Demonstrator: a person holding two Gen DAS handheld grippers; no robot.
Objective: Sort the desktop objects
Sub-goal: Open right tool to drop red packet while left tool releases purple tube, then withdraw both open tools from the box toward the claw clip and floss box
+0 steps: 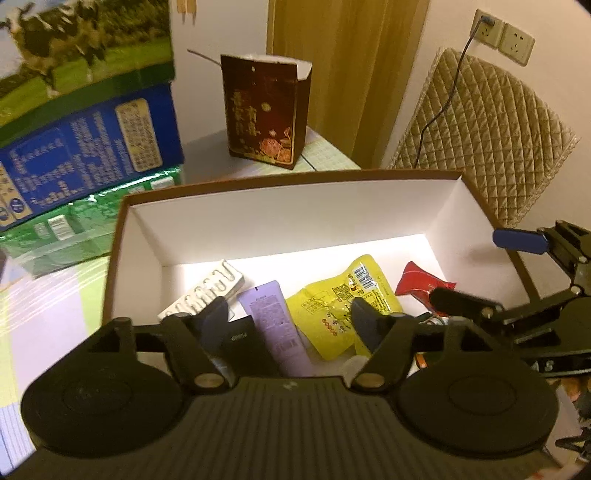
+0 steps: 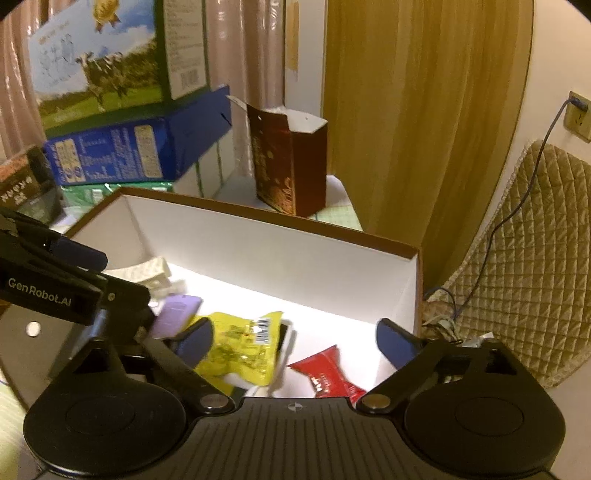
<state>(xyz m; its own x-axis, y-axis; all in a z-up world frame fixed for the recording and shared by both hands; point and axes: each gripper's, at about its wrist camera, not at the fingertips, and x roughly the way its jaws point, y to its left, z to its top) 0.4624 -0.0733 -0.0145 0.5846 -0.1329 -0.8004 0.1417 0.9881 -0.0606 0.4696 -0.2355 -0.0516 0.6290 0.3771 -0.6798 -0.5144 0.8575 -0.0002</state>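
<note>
A brown-rimmed box (image 1: pixel 295 176) with a white inside holds a white blister strip (image 1: pixel 207 291), a purple tube (image 1: pixel 273 321), a yellow packet (image 1: pixel 343 306), a red packet (image 1: pixel 421 280) and a black item (image 1: pixel 243 339). My left gripper (image 1: pixel 290 321) hangs open over the box, above the purple tube, and its pads touch nothing. My right gripper (image 2: pixel 293 339) stands wide open over the box's right half, above the yellow packet (image 2: pixel 240 350) and the red packet (image 2: pixel 325 373), holding nothing. The two grippers are close side by side.
A dark red carton (image 1: pixel 266 110) stands open behind the box. Stacked cartons, one blue (image 1: pixel 92 155) and one with a cow picture, rise at the left. A quilted chair back (image 1: pixel 498 140), wall sockets (image 1: pixel 506 33) with a cable and a curtain are at the right.
</note>
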